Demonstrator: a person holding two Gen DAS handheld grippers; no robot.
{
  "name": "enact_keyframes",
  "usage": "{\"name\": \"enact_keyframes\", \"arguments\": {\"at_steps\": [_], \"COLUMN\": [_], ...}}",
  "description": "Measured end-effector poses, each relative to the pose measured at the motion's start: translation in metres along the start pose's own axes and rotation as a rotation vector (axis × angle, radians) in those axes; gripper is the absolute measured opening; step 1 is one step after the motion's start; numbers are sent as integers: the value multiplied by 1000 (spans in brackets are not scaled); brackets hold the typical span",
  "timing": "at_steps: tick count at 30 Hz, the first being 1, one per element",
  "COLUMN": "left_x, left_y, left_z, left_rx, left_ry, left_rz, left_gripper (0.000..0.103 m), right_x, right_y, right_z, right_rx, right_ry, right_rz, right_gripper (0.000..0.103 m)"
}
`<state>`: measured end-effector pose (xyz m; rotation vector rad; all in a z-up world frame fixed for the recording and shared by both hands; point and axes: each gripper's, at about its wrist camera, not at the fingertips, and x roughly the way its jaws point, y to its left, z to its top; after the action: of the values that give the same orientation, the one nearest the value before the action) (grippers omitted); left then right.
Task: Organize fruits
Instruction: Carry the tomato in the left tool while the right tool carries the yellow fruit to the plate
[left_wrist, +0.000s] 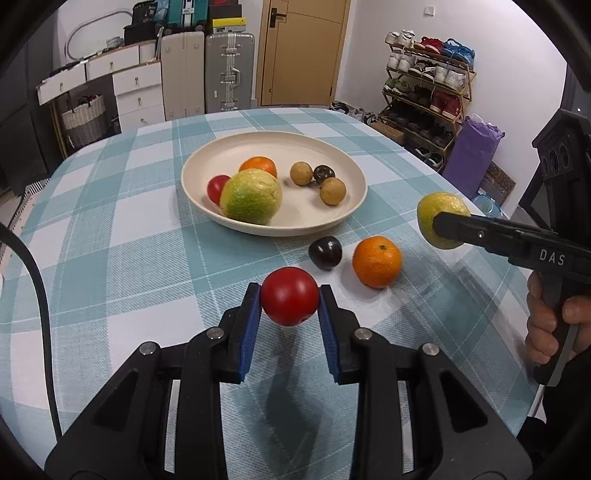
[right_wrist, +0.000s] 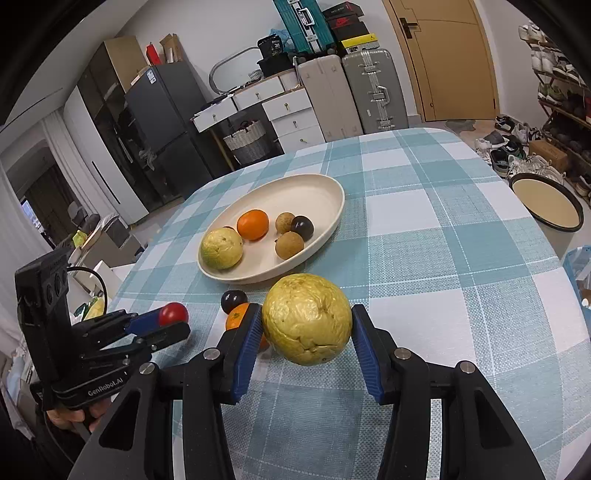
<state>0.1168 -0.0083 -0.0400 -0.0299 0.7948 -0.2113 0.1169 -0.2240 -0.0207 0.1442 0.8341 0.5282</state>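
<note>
Centrally, left gripper (left_wrist: 290, 295) clamps a glossy red tomato (left_wrist: 290, 296) (lower middle); right gripper (right_wrist: 306, 321) clamps a wrinkled yellow guava (right_wrist: 307, 319).

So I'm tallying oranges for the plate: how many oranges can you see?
2. One orange lies in the plate, behind the green fruit; the other orange sits on the tablecloth. More may be hidden.

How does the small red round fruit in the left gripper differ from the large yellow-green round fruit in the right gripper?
The small red round fruit is smooth and glossy; the large yellow-green round fruit is dull and wrinkled. The red one is clearly smaller, so the left gripper is closed narrower than the right gripper. Both are clamped between blue pads above the checked tablecloth.
</note>
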Motion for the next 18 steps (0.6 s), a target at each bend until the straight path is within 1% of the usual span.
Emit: {"name": "enact_keyframes", "arguments": {"at_steps": [2, 4, 9, 18], "left_x": [-5, -9, -16, -20], "left_y": [2, 5, 11, 14], "left_z": [1, 2, 5, 14], "left_rx": [0, -9, -22, -28], "left_ry": [-21, -34, -56, -77], "left_rz": [12, 7, 19, 30], "left_gripper": [28, 28, 28, 28], "right_x": [1, 3, 8, 9], "right_y": [2, 5, 11, 24], "right_z": [-1, -2, -1, 15], "right_rx": [-6, -16, -34, -76], "right_ry": [-1, 1, 3, -13], "right_rz": [7, 9, 15, 20], "right_gripper": [49, 49, 49, 49]}}
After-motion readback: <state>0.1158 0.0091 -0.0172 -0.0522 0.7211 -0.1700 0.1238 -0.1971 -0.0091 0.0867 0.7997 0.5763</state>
